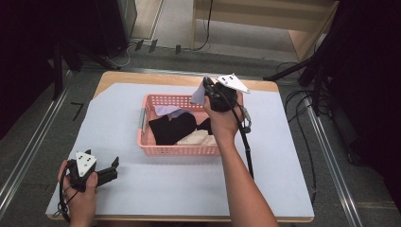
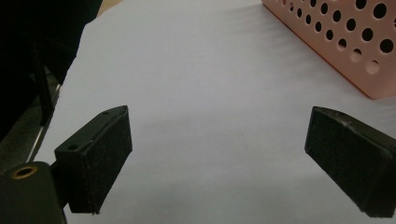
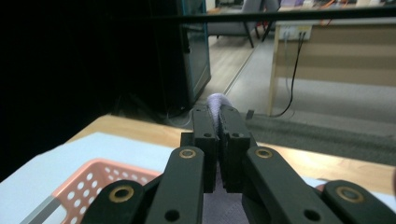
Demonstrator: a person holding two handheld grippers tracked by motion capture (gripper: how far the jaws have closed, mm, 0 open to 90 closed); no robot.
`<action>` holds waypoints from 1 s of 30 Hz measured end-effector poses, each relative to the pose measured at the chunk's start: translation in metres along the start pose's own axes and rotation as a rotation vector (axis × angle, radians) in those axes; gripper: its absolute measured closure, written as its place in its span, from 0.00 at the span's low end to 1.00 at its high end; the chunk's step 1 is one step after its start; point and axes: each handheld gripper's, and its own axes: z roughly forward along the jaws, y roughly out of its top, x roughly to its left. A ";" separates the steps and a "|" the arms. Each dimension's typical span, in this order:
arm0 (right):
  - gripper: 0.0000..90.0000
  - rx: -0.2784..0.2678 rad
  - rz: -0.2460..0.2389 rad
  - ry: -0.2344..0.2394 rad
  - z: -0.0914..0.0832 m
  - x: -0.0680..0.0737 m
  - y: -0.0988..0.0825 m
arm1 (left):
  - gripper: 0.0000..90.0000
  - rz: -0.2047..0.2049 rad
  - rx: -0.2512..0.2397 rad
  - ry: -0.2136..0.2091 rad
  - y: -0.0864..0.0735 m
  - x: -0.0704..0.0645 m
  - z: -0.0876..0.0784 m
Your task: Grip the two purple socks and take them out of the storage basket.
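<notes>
A pink perforated basket (image 1: pixel 146 124) stands mid-table, with black (image 1: pixel 171 127), cream (image 1: pixel 195 137) and lilac cloth in it. My right gripper (image 1: pixel 205 90) hangs over the basket's back right corner, shut on a lilac cloth (image 1: pixel 198 96) that trails down toward the basket. In the right gripper view a fold of that lilac cloth (image 3: pixel 215 102) pokes out between the closed fingers (image 3: pixel 204 140). My left gripper (image 1: pixel 112 166) rests near the table's front left, open, with bare white sheet between its pads (image 2: pixel 106 156). The basket's corner (image 2: pixel 345 42) is off to its right.
A white sheet (image 1: pixel 279 156) covers the wooden table (image 1: pixel 123 76). The right gripper's cable (image 1: pixel 247 146) trails across the sheet beside the forearm. Dark stands and floor cables surround the table, and a wooden desk (image 1: pixel 302 19) stands behind.
</notes>
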 end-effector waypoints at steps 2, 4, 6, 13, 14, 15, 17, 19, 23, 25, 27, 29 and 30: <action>0.97 -0.028 -0.005 -0.016 -0.005 -0.006 0.003 | 0.09 -0.004 -0.001 -0.001 0.000 0.000 0.000; 0.97 -0.032 -0.003 -0.018 -0.007 -0.008 0.004 | 0.09 -0.010 -0.005 -0.001 0.000 0.001 0.000; 0.97 -0.048 0.002 -0.030 -0.012 -0.012 0.007 | 0.09 -0.014 -0.006 -0.004 0.000 0.001 0.000; 0.97 -0.081 0.019 -0.072 -0.032 -0.036 0.012 | 0.09 -0.015 -0.009 -0.006 0.000 0.002 -0.001; 0.97 -0.084 0.020 -0.081 -0.034 -0.040 0.012 | 0.09 -0.015 -0.009 -0.006 0.000 0.002 -0.001; 0.97 -0.084 0.020 -0.085 -0.036 -0.043 0.012 | 0.09 -0.015 -0.009 -0.006 -0.001 0.002 -0.001; 0.97 -0.088 0.027 -0.113 -0.044 -0.056 0.010 | 0.09 -0.015 -0.009 -0.006 -0.001 0.002 -0.001; 0.97 -0.089 0.035 -0.127 -0.049 -0.064 0.008 | 0.09 -0.015 -0.009 -0.006 -0.001 0.002 -0.001; 0.97 -0.083 0.050 -0.152 -0.055 -0.078 0.002 | 0.09 -0.014 -0.011 -0.006 -0.001 0.002 -0.001; 0.97 -0.078 0.056 -0.167 -0.058 -0.085 -0.003 | 0.09 -0.014 -0.011 -0.006 -0.001 0.002 -0.001; 0.97 -0.060 0.076 -0.197 -0.062 -0.098 -0.014 | 0.09 -0.012 -0.011 -0.003 -0.001 0.002 -0.001; 0.97 -0.055 0.079 -0.202 -0.062 -0.101 -0.017 | 0.09 -0.013 -0.014 0.001 -0.001 0.002 -0.002; 0.97 -0.040 0.087 -0.213 -0.063 -0.104 -0.021 | 0.09 -0.017 -0.016 0.002 -0.001 0.002 -0.002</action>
